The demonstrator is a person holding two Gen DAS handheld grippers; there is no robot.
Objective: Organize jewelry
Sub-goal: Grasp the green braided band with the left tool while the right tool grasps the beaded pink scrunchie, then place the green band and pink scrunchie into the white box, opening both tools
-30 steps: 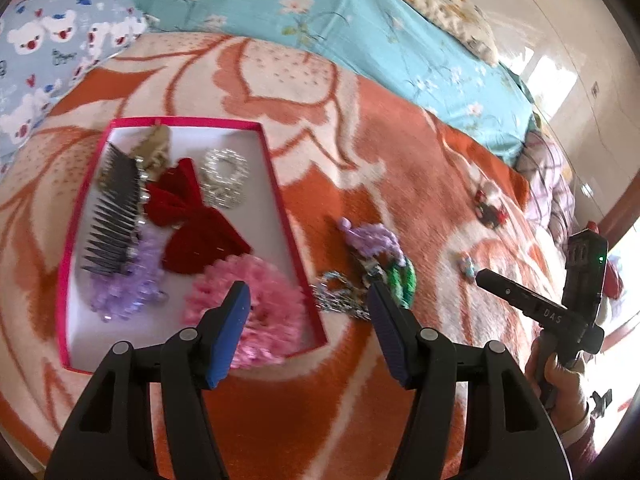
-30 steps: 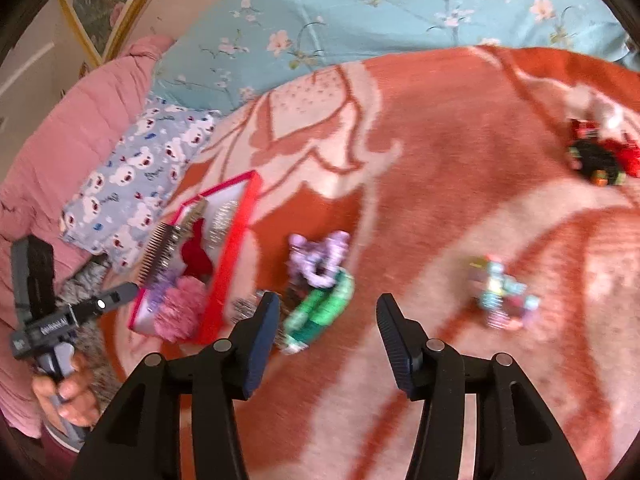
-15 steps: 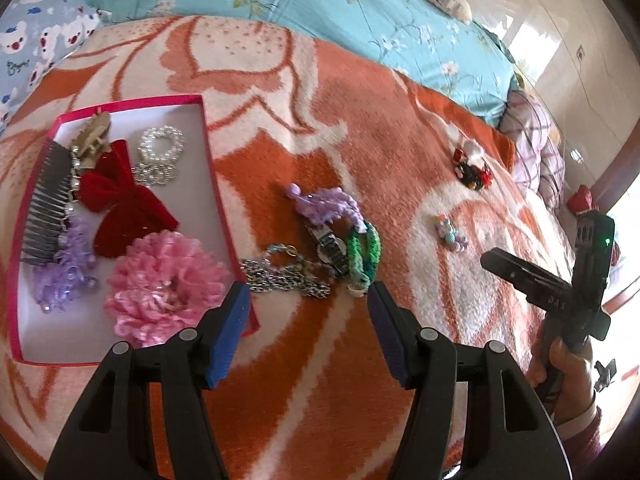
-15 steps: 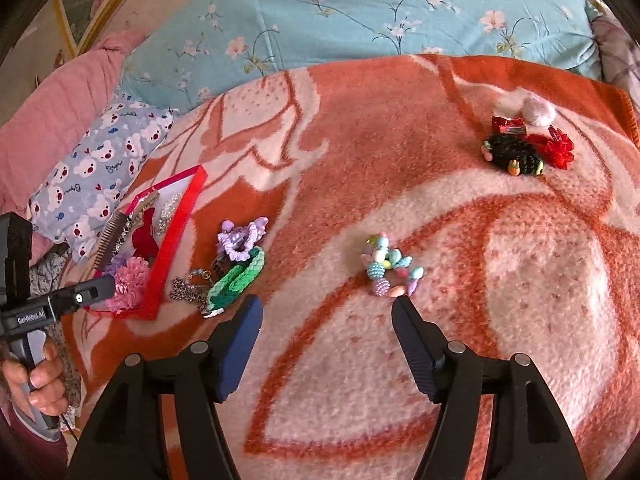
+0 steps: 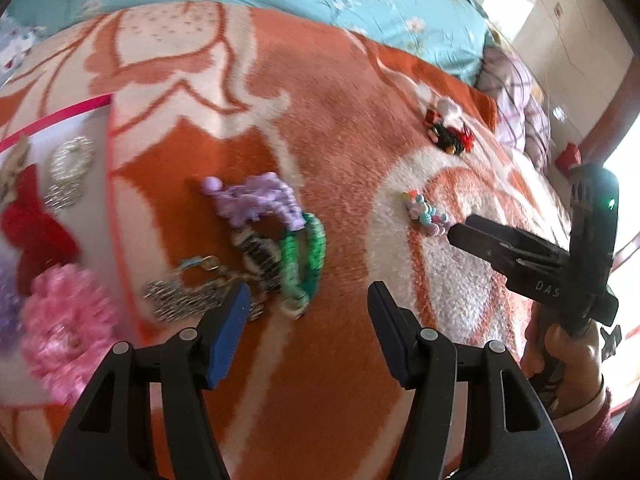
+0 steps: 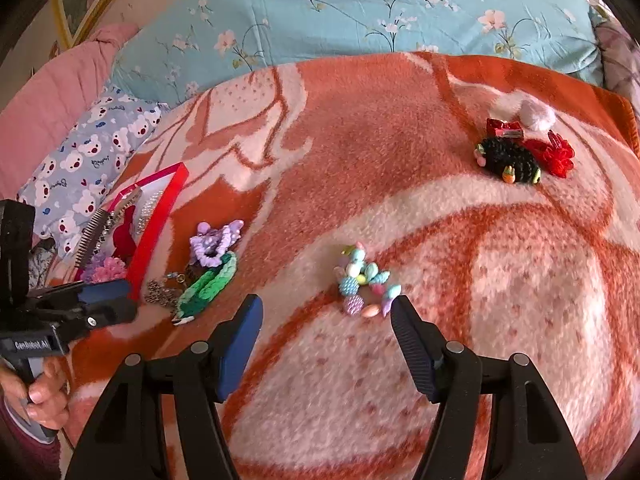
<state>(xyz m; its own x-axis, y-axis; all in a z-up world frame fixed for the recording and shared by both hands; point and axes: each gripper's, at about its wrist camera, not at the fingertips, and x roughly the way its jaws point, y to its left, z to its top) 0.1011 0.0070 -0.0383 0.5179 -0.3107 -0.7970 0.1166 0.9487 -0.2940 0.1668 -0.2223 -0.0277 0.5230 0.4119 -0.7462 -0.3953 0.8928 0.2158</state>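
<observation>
Left wrist view, gripper: the left gripper (image 5: 306, 312) sits at bottom centre, its fingers spread wide with nothing between them.
Left wrist view, pile: a green braided band (image 5: 306, 258), a purple scrunchie (image 5: 256, 200) and a silver chain (image 5: 184, 294) lie tangled, touching one another, just above the left fingertip.
Left wrist view, box: the pink-rimmed box (image 5: 120, 240) fills the left edge, holding a pink flower (image 5: 64, 320) and a red bow (image 5: 34, 228).
Left wrist view, axis: the green braided band's long axis runs nearly top to bottom of the frame, its lower end nearest the gripper.
Right wrist view, gripper: the right gripper (image 6: 326, 314) is at bottom centre, fingers apart and empty.
Right wrist view, target: a pastel bead bracelet (image 6: 366, 282) lies crumpled on the blanket (image 6: 520, 280), just above the gap and touching nothing else.
Right wrist view, axis: the bracelet's clump runs from upper left to lower right, towards the right fingertip.
Right wrist view, further items: a black hair tie (image 6: 508, 160) and a red clip (image 6: 554, 156) lie together at upper right, well apart from the bracelet.
Risk, bracelet: closing on the loose beads may catch only a few, so the strand could slip out, or the fingers could snag the blanket's pile.
Risk, pile: lifting one tangled piece may drag the chain along with it.
</observation>
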